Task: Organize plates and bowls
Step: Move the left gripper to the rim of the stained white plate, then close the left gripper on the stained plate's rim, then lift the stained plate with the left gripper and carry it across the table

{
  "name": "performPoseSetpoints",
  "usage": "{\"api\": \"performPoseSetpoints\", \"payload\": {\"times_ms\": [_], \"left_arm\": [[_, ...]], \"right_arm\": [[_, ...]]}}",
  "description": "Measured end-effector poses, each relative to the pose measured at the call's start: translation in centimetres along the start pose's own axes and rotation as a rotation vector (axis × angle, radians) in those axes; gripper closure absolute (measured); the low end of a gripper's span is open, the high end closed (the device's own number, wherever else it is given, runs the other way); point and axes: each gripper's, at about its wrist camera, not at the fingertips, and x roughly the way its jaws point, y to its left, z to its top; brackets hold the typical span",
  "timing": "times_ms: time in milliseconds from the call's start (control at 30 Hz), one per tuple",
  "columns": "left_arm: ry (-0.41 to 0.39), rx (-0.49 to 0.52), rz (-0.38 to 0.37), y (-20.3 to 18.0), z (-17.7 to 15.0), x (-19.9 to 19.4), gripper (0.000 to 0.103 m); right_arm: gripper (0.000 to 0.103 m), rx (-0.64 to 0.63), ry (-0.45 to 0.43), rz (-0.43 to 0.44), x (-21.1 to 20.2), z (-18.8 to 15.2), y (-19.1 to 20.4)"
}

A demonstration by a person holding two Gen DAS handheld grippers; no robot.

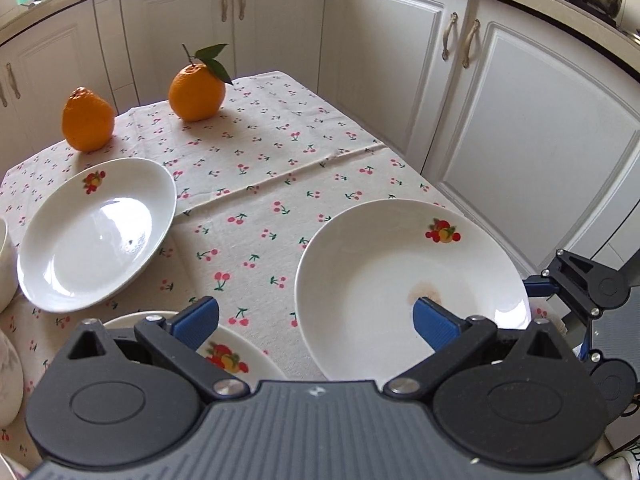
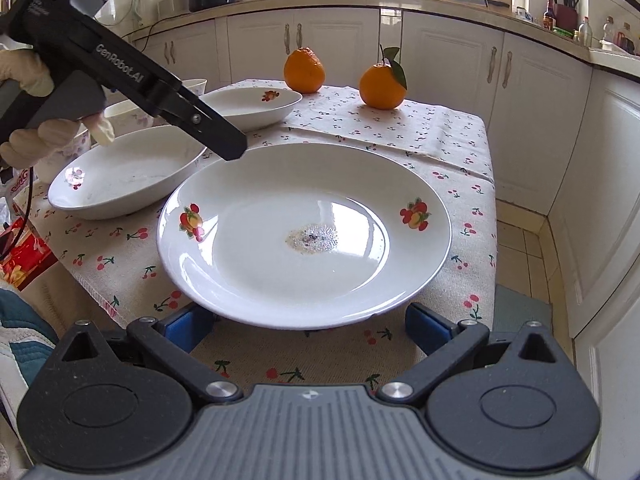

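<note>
Three white plates with fruit prints lie on the cherry-print tablecloth (image 1: 264,200). In the left wrist view one plate (image 1: 412,288) with a brown stain is at the right, one (image 1: 96,232) at the left, and a third (image 1: 224,352) lies under my left gripper (image 1: 316,320), which is open and hovers above the cloth. In the right wrist view my right gripper (image 2: 308,324) is open, its blue pads on either side of the stained plate's (image 2: 304,232) near rim. The left gripper (image 2: 216,132) hangs above the plate's far left rim. A deeper plate (image 2: 124,176) and another (image 2: 252,106) lie behind.
Two oranges (image 1: 196,92) (image 1: 87,119) stand at the table's far end. Patterned bowls (image 2: 120,114) sit at the left behind the plates. White cabinets (image 1: 520,128) surround the table. A red packet (image 2: 20,256) lies at the left table edge.
</note>
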Motion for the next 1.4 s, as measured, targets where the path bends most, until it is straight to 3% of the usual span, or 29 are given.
{"api": "performPoseSetpoints", "payload": {"times_ms": [233,467,700,933,1400], "left_arm": [[0.069,0.059,-0.072,-0.8,2.0,3.0,0.001],[0.162,0.044,-0.148,-0.3,3.7,5.9,0.003],[0.228,0.087,-0.179,-0.5,4.6,7.5,0.022],[0.261,0.116,-0.192,-0.6,4.8,8.2,0.032],[0.272,0.123,-0.214,-0.4,4.9,8.2,0.033]], "right_arm": [[0.000,-0.027,-0.031,0.030,0.2,-0.2,-0.4],[0.000,-0.057,-0.049,0.066,0.4,-0.2,-0.7],[0.000,-0.069,-0.044,0.084,0.4,-0.1,-0.9],[0.000,-0.075,-0.035,0.090,0.5,0.0,-0.9],[0.000,-0.090,0.013,0.083,0.6,0.7,-0.7]]}}
